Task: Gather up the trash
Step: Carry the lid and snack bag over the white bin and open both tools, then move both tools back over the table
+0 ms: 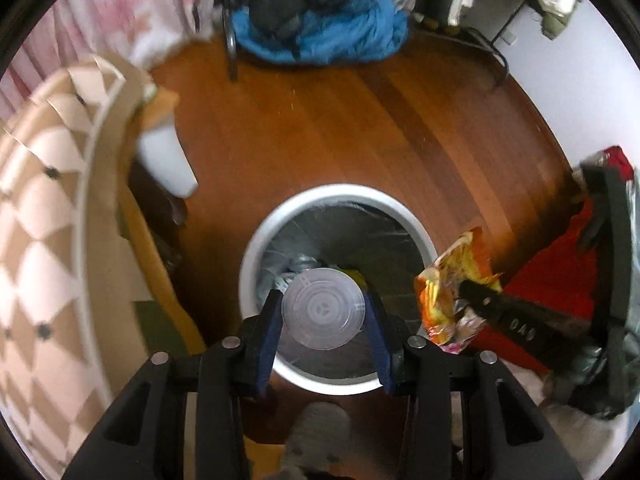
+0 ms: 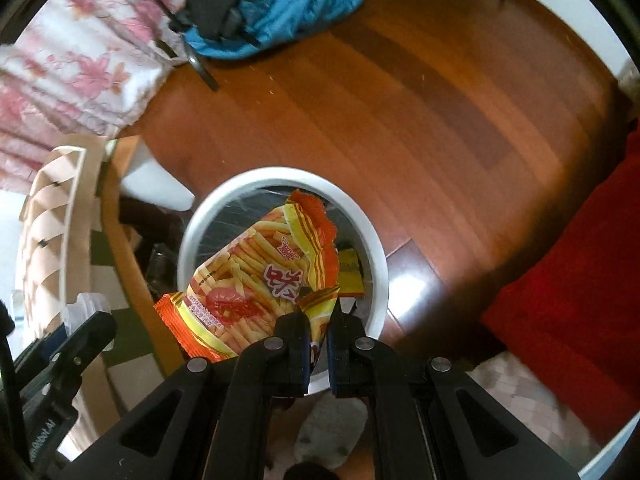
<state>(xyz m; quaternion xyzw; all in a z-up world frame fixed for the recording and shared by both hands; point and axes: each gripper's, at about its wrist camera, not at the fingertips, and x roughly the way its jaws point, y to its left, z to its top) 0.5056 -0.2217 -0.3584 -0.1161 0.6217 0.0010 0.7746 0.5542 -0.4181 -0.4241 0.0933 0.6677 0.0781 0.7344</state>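
Note:
A white round trash bin with a dark liner stands on the wooden floor, and some trash lies at its bottom. My left gripper points down over its opening, shut on a clear plastic cup seen end-on between the blue pads. My right gripper is shut on an orange and yellow snack wrapper, which hangs over the bin. In the left wrist view the wrapper and the right gripper appear just right of the bin. The left gripper shows at the right view's lower left.
A padded beige and white furniture edge curves along the left. A blue and black cloth heap lies on the floor at the back. Red fabric covers the right side. Pink floral fabric hangs at the back left.

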